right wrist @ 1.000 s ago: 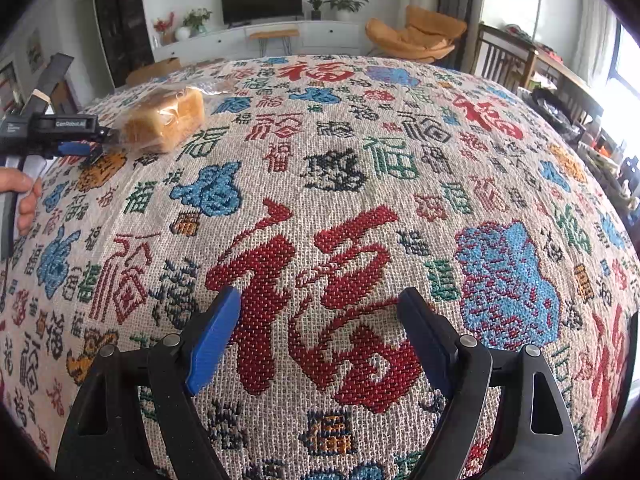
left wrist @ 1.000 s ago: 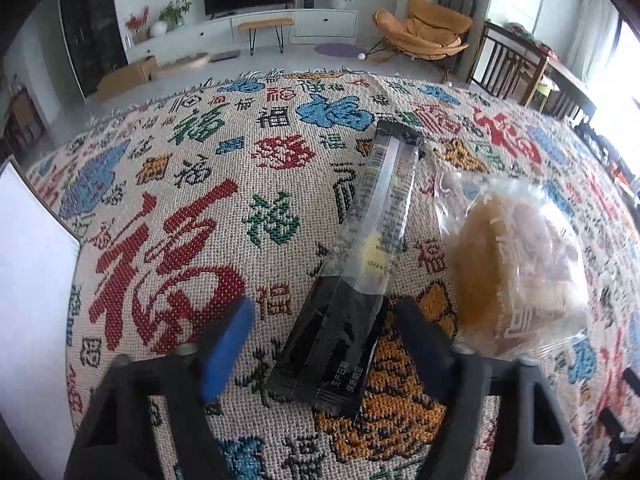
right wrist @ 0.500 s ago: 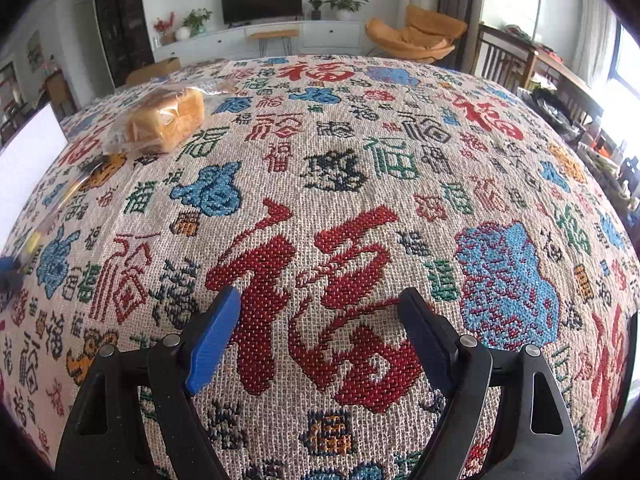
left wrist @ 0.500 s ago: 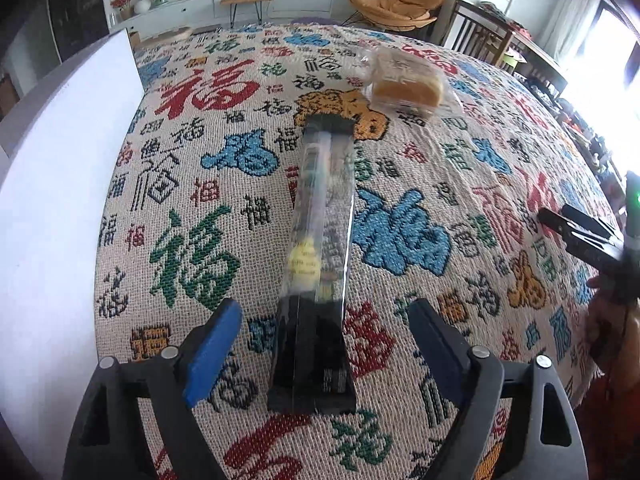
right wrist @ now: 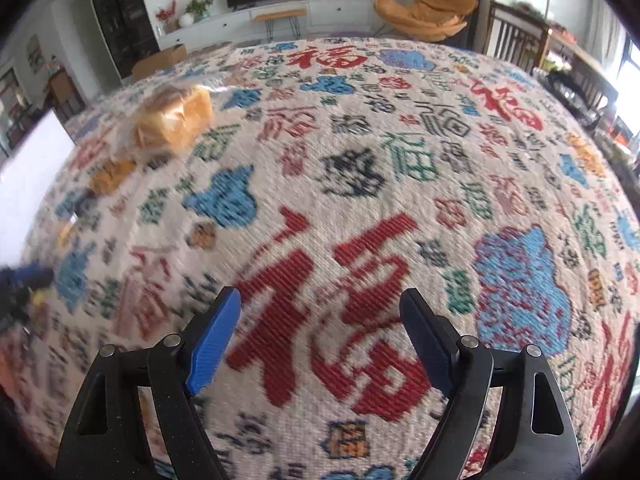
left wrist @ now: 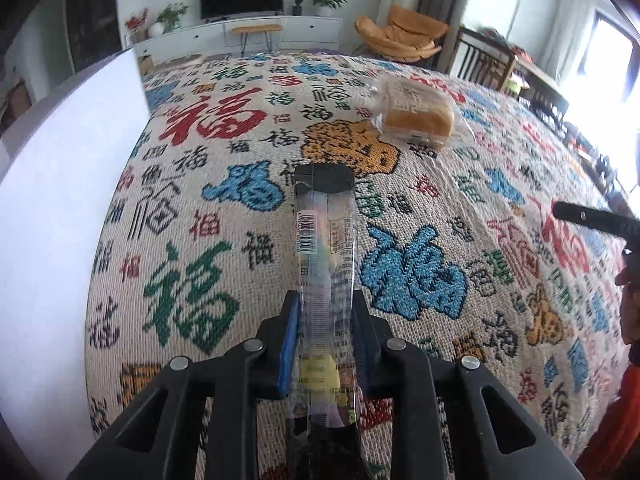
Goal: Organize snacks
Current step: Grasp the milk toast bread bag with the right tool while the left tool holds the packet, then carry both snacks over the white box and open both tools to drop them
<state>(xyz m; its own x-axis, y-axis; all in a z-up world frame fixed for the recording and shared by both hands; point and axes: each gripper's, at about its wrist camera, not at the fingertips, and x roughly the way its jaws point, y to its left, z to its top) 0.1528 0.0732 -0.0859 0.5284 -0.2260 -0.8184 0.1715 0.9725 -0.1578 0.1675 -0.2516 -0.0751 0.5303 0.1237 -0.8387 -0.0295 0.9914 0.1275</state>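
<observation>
The left gripper [left wrist: 325, 332] has its two fingers pressed in against the sides of a long snack packet [left wrist: 325, 248], pinching it near its lower half. The packet is clear plastic with black ends and a barcode on its back; it sticks straight out ahead of the fingers, above the patterned tablecloth [left wrist: 420, 280]. Its near end runs down between the black arms of the gripper and is cut off by the bottom edge, so that end cannot be made out.

The right gripper [right wrist: 320, 332] is spread wide, its blue pads [right wrist: 214, 336] well apart, with only tablecloth [right wrist: 360, 184] between them; it holds and touches nothing.

A wrapped bread loaf [left wrist: 418, 114] lies on the cloth, well beyond the packet's far tip and to its right. In the right wrist view the loaf [right wrist: 176, 120] is blurred. A white box [left wrist: 52, 216] stands along the cloth's left edge; only its outer wall shows.
</observation>
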